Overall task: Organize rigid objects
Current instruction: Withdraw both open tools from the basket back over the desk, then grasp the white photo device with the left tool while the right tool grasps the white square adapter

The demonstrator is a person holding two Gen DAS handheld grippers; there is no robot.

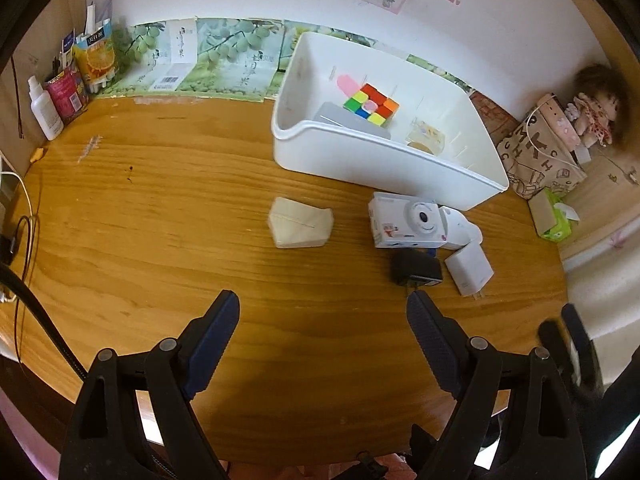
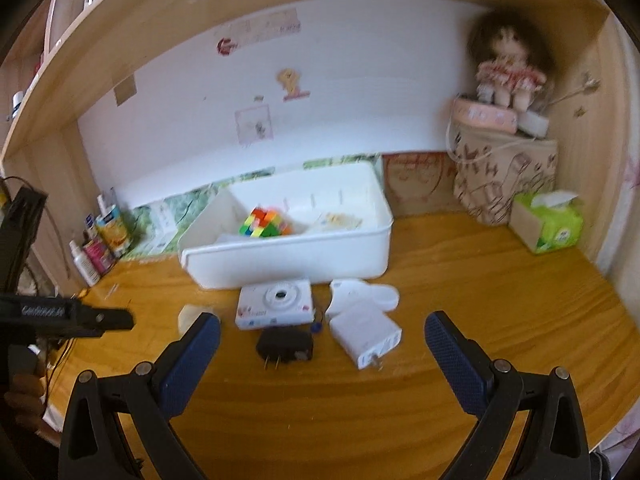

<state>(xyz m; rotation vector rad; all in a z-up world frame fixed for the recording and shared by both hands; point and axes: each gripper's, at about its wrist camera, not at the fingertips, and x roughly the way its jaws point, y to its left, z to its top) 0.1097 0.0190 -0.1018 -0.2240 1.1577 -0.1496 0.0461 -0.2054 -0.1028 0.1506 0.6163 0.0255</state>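
Note:
A white bin (image 1: 384, 168) (image 2: 288, 258) stands at the back of the wooden desk and holds a colourful puzzle cube (image 1: 371, 105) (image 2: 265, 222), a grey flat item and a clear tape piece. In front of it lie a white toy camera (image 1: 406, 222) (image 2: 276, 304), a black plug adapter (image 1: 416, 269) (image 2: 285, 345), a white charger (image 1: 469, 271) (image 2: 366, 336), a white curved piece (image 1: 460, 227) (image 2: 366, 290) and a beige wooden wedge (image 1: 300, 222) (image 2: 190, 316). My left gripper (image 1: 323, 312) hangs open above bare desk. My right gripper (image 2: 322, 334) is open too, nothing between its fingers.
Bottles and cartons (image 1: 72, 84) crowd the back left corner. A patterned bag (image 2: 504, 176) with a doll (image 2: 508, 72) on top and a green tissue box (image 2: 548, 226) stand at the right. Cables (image 1: 20, 216) run along the left edge. A shelf spans overhead.

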